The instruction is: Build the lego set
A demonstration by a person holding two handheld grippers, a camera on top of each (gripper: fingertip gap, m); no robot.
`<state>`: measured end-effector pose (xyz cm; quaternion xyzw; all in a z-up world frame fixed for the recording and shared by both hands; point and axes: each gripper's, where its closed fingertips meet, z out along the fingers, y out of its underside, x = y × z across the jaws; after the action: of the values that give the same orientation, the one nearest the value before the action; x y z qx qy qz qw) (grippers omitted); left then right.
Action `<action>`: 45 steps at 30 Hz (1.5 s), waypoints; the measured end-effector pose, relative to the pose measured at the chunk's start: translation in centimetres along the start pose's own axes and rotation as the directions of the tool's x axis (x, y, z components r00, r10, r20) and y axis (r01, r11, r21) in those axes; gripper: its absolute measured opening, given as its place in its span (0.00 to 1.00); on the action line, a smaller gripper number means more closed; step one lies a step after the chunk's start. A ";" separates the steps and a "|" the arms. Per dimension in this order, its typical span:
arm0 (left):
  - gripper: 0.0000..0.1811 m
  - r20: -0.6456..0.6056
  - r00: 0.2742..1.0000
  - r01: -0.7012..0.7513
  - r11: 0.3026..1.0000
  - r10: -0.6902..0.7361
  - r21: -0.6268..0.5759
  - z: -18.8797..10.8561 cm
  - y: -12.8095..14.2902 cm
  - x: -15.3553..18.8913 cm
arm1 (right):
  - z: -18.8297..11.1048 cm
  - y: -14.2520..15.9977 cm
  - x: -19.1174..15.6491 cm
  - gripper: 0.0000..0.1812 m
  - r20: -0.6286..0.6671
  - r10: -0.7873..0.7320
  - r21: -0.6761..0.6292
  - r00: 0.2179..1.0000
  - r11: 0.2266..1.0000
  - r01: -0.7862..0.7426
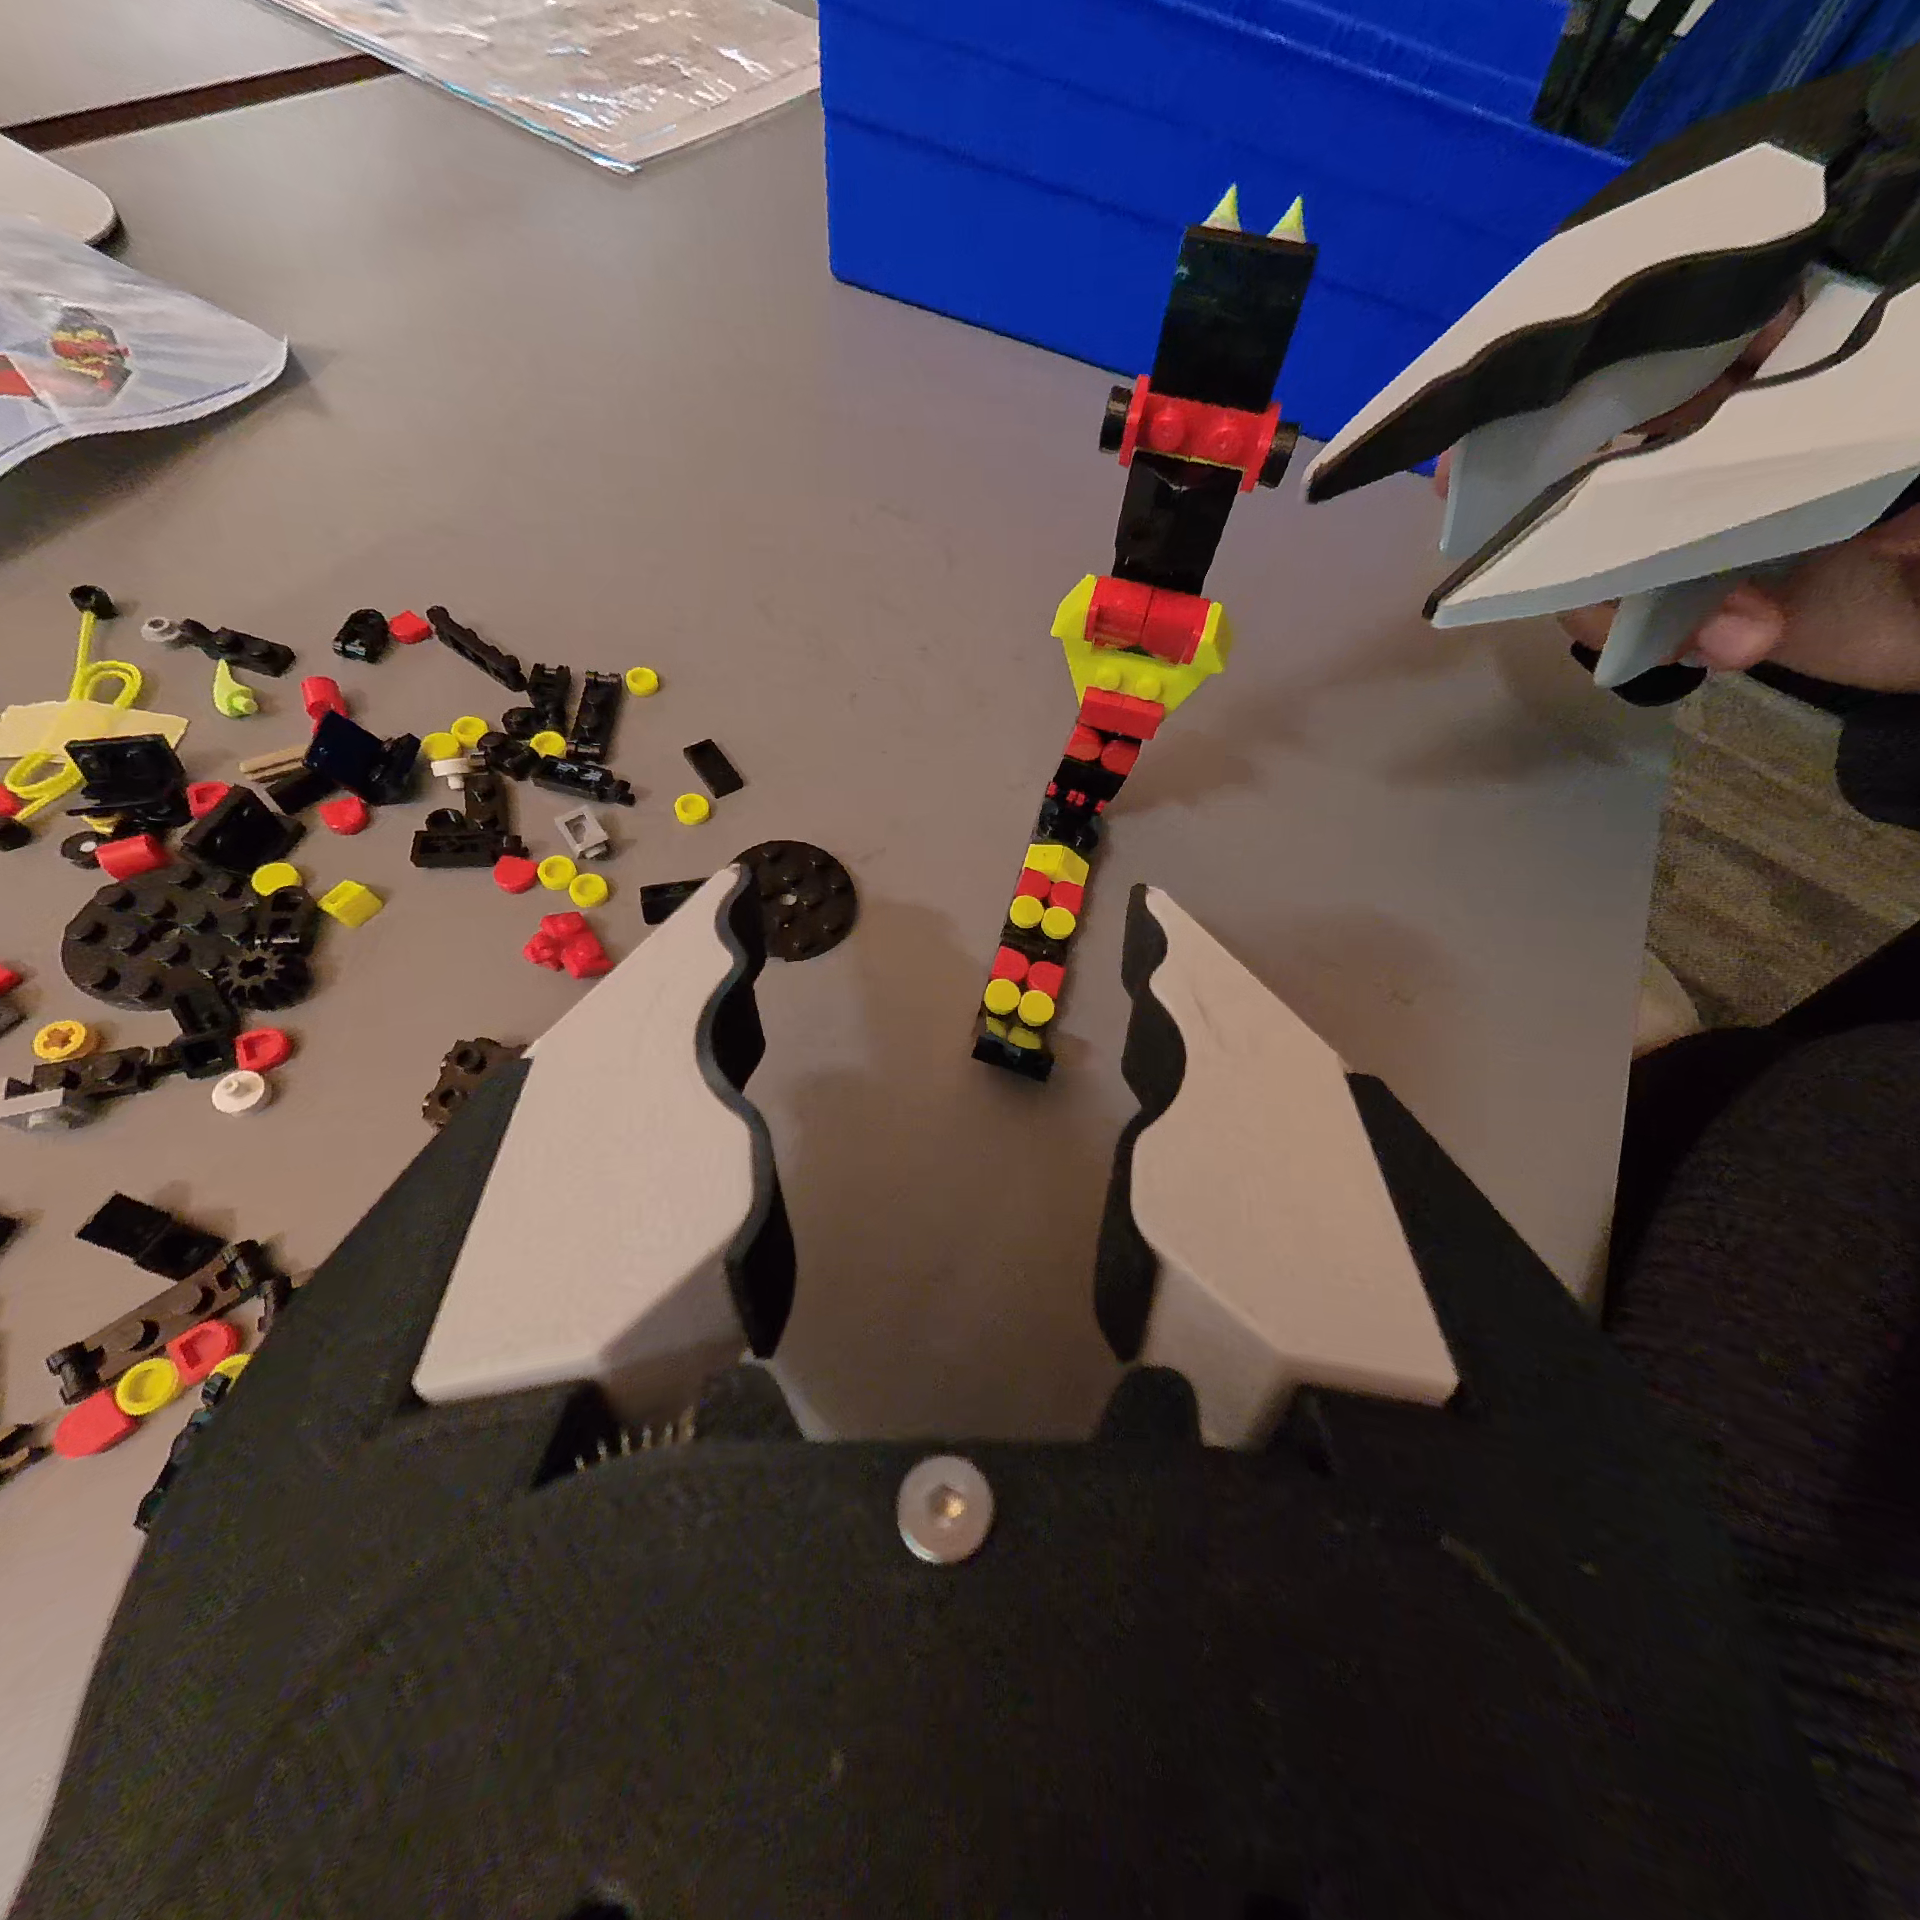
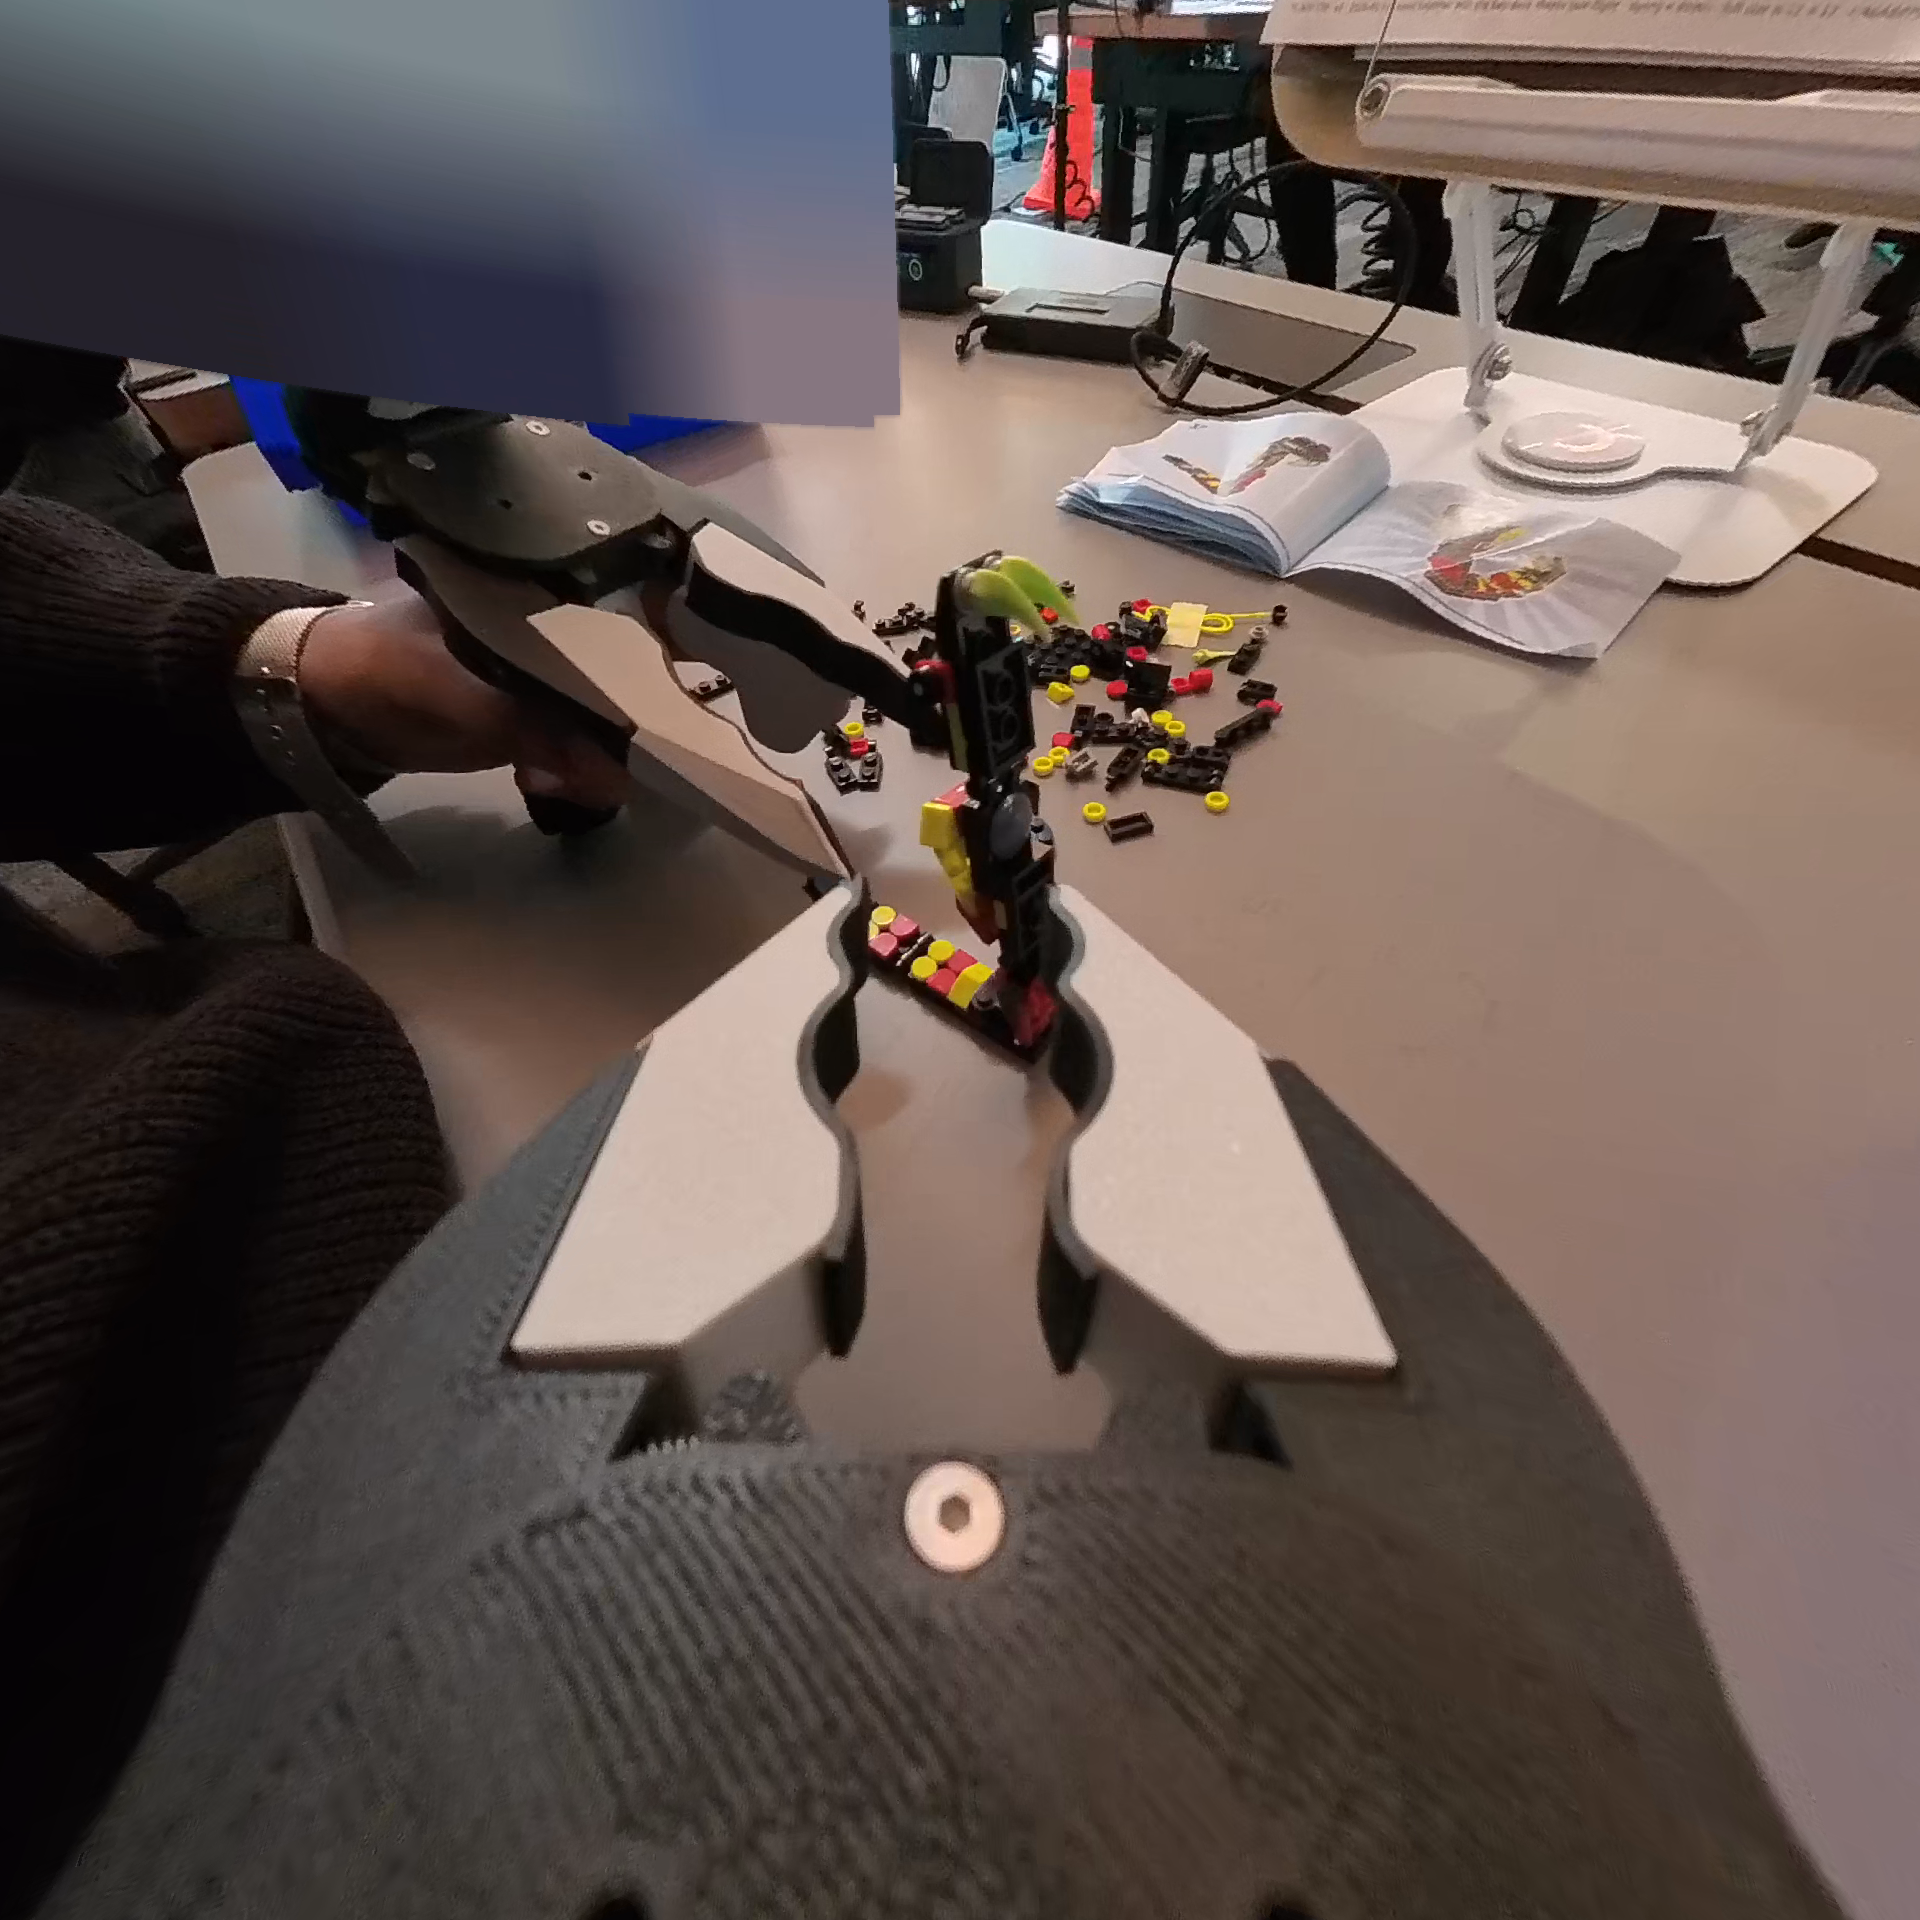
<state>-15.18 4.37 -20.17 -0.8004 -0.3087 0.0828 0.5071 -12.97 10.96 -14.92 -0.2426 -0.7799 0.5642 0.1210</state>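
Grey bench carried loose bricks at nine o'clock. My left tongs gaped empty beside the model's flat tail; right tongs hung open around its base. Light, brittle at joints, I judged: grip low.

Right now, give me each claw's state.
Left claw: open, holding nothing.
Right claw: open around the lego model, not clamped.

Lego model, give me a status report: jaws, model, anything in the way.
Left gripper open, empty, near the tail. Right gripper open, jaws either side of the lego model, no clear grip. Model standing on the table. Loose pieces off to the side, nothing blocking.
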 end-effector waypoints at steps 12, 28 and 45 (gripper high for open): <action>0.38 0.006 1.000 -0.026 1.000 0.026 0.014 -0.4 -0.2 0.1 | -0.1 -0.3 0.0 0.17 0.001 0.035 0.017 0.999 0.999 -0.035; 0.38 0.012 1.000 -0.016 1.000 0.016 0.010 -0.3 -0.1 -0.1 | -0.4 -0.4 0.1 0.17 0.005 0.044 0.025 0.999 0.999 -0.044; 0.47 -0.025 0.992 -0.127 0.992 0.128 0.011 0.9 -2.7 1.7 | 1.0 -1.4 -0.2 0.17 -0.216 -0.165 -0.028 0.962 0.986 0.162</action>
<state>-15.36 6.84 -17.98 -0.8171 -0.2500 0.1061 0.5085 -13.63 9.69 -13.94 -0.2384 -0.7820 0.5184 0.2508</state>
